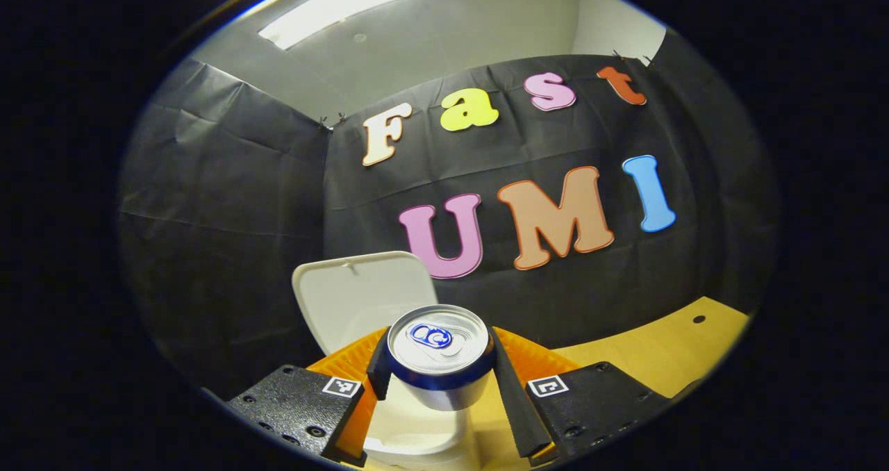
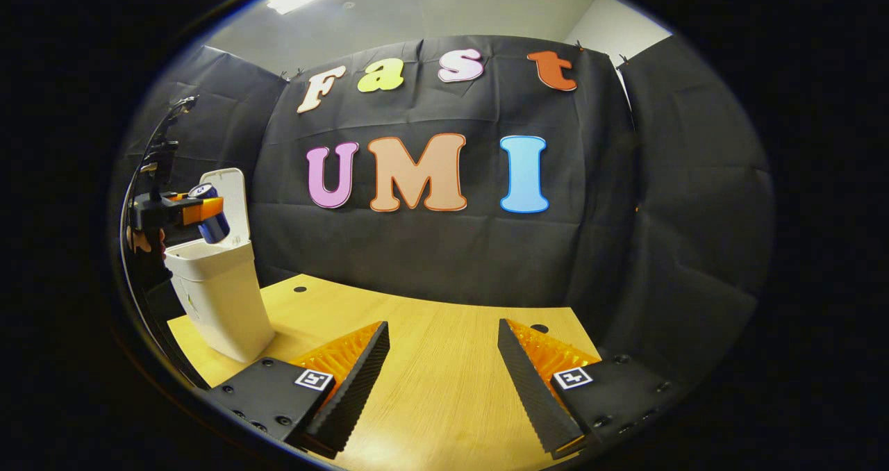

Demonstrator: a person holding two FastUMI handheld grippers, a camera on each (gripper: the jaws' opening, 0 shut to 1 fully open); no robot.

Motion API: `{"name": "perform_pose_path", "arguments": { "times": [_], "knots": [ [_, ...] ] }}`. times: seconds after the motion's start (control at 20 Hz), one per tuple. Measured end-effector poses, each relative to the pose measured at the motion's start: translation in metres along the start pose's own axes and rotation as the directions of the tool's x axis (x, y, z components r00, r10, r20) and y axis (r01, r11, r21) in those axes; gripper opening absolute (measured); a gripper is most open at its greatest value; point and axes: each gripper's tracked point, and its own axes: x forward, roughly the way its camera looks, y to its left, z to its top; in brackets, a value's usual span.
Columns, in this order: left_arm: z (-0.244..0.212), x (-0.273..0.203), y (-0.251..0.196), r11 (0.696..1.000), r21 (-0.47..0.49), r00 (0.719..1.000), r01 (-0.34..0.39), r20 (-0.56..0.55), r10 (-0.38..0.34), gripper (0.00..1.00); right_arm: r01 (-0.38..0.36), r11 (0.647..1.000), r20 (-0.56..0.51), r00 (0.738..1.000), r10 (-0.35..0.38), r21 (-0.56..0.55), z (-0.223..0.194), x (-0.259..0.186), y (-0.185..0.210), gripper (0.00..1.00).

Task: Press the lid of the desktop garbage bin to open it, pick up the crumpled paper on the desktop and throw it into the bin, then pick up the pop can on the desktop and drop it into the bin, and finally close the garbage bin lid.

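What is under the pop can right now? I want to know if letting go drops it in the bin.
The open bin sits below the pop can held by the left tool, lid up behind. The can covers the bin's inside.

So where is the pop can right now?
The pop can is clamped in the left gripper, held above the open garbage bin, in front of its raised lid.

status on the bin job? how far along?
Done: the lid stands open; no crumpled paper is visible on the desk, so it is probably binned, though the bin's inside is hidden. In hand: the left gripper clamps the can above the open bin. The right gripper is open over the desk. Left: drop the can, close the lid.
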Motion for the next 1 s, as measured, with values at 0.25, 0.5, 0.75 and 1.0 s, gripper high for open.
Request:
{"name": "perform_pose_path", "arguments": {
  "times": [0.25,0.5,0.75,1.0],
  "knots": [
    [-0.024,0.004,0.046,0.996,-0.028,0.996,-0.08,-0.051,0.079,0.72,-0.012,1.0,-0.006,1.0,0.012,-0.003,0.0,0.004,0.01,0.99],
    [-0.033,0.002,0.065,0.994,-0.054,0.994,-0.094,-0.066,0.091,0.8,-0.021,1.0,0.002,1.0,0.021,-0.013,0.004,0.005,0.024,0.99],
    [0.045,0.026,0.076,0.993,-0.117,0.998,-0.008,0.065,0.015,0.87,-0.018,1.0,0.009,1.0,0.018,-0.011,0.001,0.003,0.037,0.99],
    [0.104,0.076,0.089,0.981,-0.188,0.993,0.055,0.118,-0.033,0.87,0.03,0.999,0.011,0.999,-0.031,0.017,-0.008,-0.007,0.035,0.99]
  ]
}}
